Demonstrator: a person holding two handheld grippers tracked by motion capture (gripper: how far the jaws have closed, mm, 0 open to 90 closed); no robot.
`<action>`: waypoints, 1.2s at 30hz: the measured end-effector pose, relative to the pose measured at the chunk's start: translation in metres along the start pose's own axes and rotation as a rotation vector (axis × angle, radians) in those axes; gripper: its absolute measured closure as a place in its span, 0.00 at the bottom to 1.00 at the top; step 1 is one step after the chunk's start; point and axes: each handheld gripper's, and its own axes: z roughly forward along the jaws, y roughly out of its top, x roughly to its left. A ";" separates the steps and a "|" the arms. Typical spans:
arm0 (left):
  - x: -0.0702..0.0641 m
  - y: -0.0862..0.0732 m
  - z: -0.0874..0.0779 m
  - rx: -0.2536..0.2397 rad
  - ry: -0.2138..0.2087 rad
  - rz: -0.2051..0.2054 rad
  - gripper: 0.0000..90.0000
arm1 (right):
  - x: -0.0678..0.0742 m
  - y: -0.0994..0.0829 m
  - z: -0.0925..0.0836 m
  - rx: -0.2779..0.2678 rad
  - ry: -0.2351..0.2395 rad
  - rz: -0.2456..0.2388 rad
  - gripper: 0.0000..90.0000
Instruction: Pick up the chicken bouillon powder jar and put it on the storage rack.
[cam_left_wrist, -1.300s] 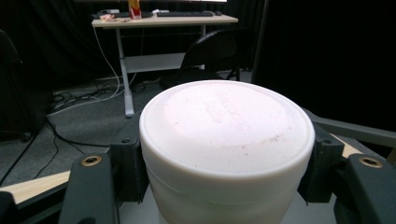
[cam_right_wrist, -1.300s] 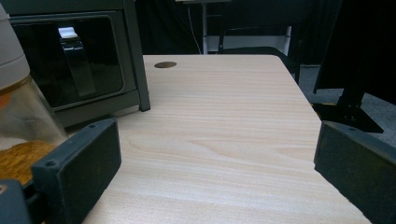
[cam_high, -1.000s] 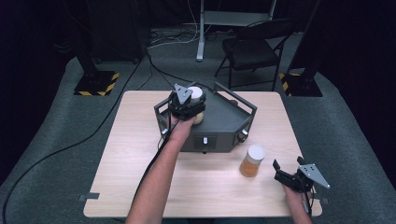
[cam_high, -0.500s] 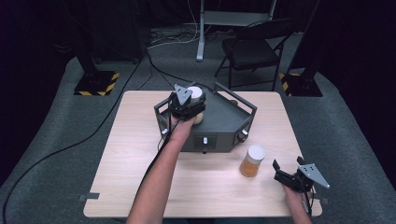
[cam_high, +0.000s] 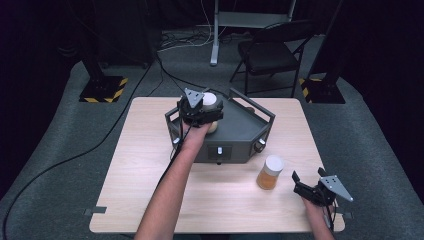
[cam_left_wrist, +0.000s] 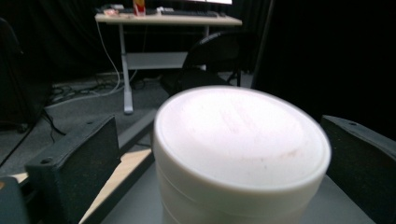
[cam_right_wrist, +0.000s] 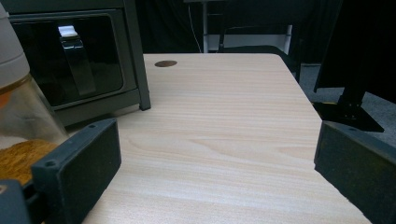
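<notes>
Left gripper (cam_high: 202, 111) is over the top of the dark grey appliance (cam_high: 235, 135); its jaws have just been opening and now stand wide either side of the white-lidded jar (cam_left_wrist: 240, 154), with a visible gap on both sides in the left gripper view, so the jar sits between the pads but isn't clamped; jar looks upright, standing on the appliance's flat grey top (cam_left_wrist: 140, 205), lid facing the camera; in the high view the lid (cam_high: 211, 101) shows just beyond the gripper's grey plate.

Progress, as I read it: the jar looks placed on the appliance and let go; what's left for this hand is to back off without knocking it; pads are close to the jar wall, so a straight pull-back is safer than a sideways swing.

Right gripper (cam_high: 306, 187) is low over the wooden table (cam_high: 150, 200) near the front right corner; jaws spread wide with bare tabletop between them, holding nothing; second jar (cam_high: 270, 172), white cap and amber-brown contents, stands just to its left in front of the appliance; looks like the next candidate, not yet touched.
</notes>
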 end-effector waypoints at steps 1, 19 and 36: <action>-0.001 0.002 0.000 0.008 0.006 0.006 0.00 | 0.000 0.000 0.000 0.000 0.001 0.000 0.00; -0.001 0.006 -0.017 0.016 -0.005 0.019 0.01 | 0.001 0.001 0.000 0.004 -0.005 0.000 0.00; -0.007 -0.005 -0.048 0.004 -0.010 0.028 0.01 | 0.002 0.001 0.001 0.006 -0.011 0.000 0.00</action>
